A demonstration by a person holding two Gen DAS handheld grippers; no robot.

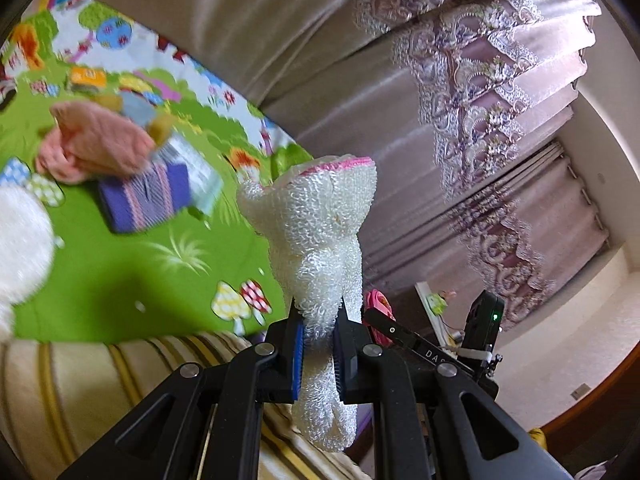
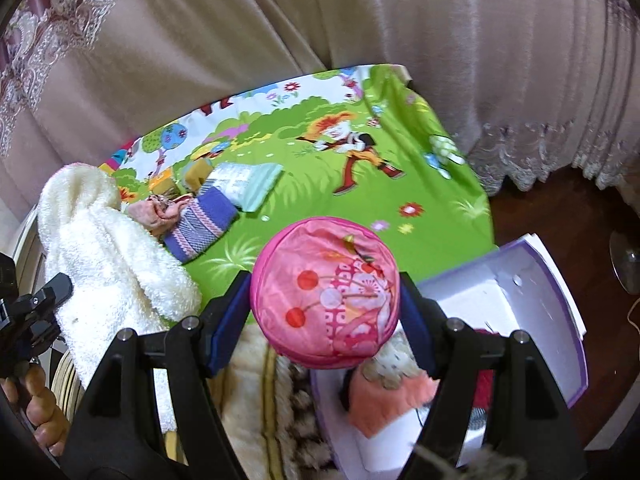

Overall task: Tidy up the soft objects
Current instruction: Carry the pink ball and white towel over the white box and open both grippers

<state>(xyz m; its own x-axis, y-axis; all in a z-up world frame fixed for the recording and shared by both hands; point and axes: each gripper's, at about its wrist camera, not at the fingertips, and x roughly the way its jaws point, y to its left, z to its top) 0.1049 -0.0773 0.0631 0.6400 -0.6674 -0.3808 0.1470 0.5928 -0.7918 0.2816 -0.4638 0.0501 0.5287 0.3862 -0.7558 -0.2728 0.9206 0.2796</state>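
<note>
left gripper (image 1: pixel 318 354): jaws pinched together on a white fluffy terry sock with a pink cuff edge (image 1: pixel 320 224); sock stands up out of the blue pads, cuff on top, toe end hanging below the jaws
right gripper (image 2: pixel 324 312): jaws spread wide but clamped on a round pink satin pouch with cherry print (image 2: pixel 326 292), one blue pad on each side of it
pouch position: held up above the near edge of the mat, just left of the box
box: white cardboard box with purple rim (image 2: pixel 556 308), open, at the right end of the mat; coral-orange knit item (image 2: pixel 390 402) and something red inside it, partly hidden by the gripper
mat: green cartoon-print play mat (image 2: pixel 328 208) spread on a surface in front of beige curtains (image 2: pixel 360 20)
left on mat: purple-and-pink striped knit piece (image 2: pixel 200 224), pink crumpled cloth (image 1: pixel 96 140), pale mint packet (image 2: pixel 252 184), all close together, blurred
big white fluffy towel (image 2: pixel 108 264): at the left edge of the mat
person: fingers (image 2: pixel 44 412) on the left gripper's handle, bottom left of right wrist view
</note>
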